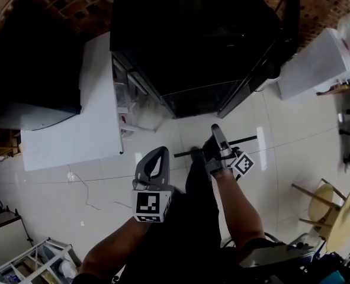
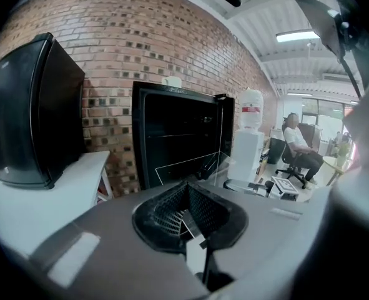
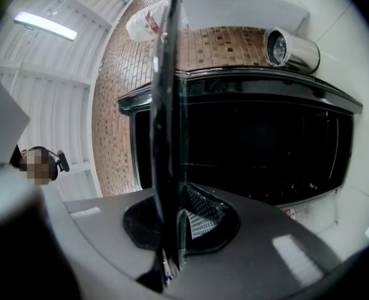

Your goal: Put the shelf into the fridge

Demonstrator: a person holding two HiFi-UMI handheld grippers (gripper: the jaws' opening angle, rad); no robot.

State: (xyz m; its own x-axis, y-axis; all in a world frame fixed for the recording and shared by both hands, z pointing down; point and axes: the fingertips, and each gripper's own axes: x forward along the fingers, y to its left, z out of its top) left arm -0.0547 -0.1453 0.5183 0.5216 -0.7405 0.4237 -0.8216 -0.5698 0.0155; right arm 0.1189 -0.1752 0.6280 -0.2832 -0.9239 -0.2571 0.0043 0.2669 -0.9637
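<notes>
No words or numbers can be read. The water bottle [image 2: 251,108] bears a red label too small to read; the marker cube [image 1: 150,206] shows only square patterns.

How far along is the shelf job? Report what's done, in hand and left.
Done: the fridge has its door standing open, and the shelf is up off the floor. In hand: the left gripper and the right gripper are both shut on the shelf, which is outside the fridge, in front of its opening. Left: slide it into the cabinet and let go.
</notes>
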